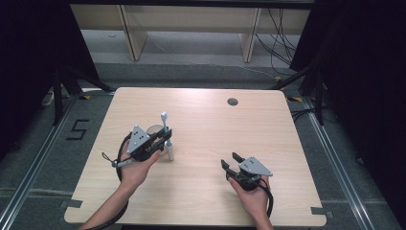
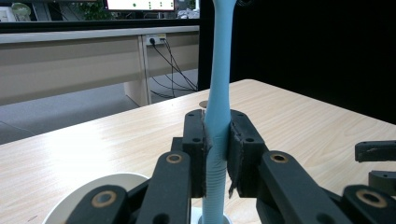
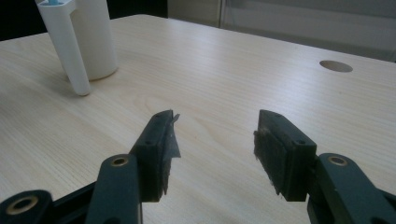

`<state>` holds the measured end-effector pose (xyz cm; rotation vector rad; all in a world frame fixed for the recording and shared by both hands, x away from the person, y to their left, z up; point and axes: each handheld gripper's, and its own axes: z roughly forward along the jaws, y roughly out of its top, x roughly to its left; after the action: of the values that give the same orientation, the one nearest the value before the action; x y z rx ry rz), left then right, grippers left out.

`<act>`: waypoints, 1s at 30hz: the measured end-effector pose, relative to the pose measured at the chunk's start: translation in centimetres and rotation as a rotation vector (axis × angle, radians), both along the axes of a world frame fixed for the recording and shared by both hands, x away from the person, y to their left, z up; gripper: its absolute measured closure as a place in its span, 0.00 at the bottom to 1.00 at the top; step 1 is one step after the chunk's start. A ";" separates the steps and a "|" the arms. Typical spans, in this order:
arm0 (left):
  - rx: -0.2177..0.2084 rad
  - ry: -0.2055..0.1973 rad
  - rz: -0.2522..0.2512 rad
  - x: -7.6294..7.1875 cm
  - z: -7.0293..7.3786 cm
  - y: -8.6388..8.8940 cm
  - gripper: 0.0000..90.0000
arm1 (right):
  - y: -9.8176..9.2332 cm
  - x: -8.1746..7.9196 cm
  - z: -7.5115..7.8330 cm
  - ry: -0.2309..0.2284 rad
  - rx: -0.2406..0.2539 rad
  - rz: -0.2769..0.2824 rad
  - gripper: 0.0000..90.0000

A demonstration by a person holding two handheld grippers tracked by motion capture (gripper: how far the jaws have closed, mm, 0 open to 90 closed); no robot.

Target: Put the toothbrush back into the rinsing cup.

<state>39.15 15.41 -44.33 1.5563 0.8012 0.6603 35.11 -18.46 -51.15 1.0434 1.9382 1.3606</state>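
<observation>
Left tool [image 2: 217, 154] around toothbrush [image 2: 219, 84], mid-table.

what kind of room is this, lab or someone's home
Probably a lab or office workroom, not a home: a bare wooden table with a cable hole stands between black curtains, with office desks and loose cables behind.

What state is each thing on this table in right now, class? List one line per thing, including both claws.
Left claw: shut on the toothbrush handle.
Blue toothbrush: upright, lower end inside the holder's slot.
White holder: standing upright on the table, its tube beside the cup.
White cup: upright on the table.
Right claw: open, nothing between its jaws, just above the wood.
</observation>
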 end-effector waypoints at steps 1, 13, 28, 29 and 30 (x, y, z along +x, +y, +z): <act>-0.009 -0.007 -0.003 0.1 -0.1 0.0 0.87 | 0.0 0.0 0.0 0.006 0.005 0.000 0.53; 0.019 0.017 0.005 0.1 -1.0 -0.1 0.87 | 0.1 -0.1 -0.1 0.011 0.005 0.001 0.53; 0.024 0.032 0.009 0.2 -2.0 -0.2 0.87 | 0.1 -0.1 -0.1 0.017 -0.007 0.001 0.53; 0.025 0.031 0.010 0.2 -2.1 -0.2 0.87 | 0.2 -0.1 -0.1 0.014 -0.004 -0.001 0.53; 0.027 0.033 0.010 0.2 -2.2 -0.2 0.87 | 0.2 -0.1 -0.1 0.014 -0.004 -0.001 0.53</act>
<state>39.35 15.18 -46.48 1.5919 0.8282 0.6565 35.04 -18.31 -51.27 1.0543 1.9499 1.3514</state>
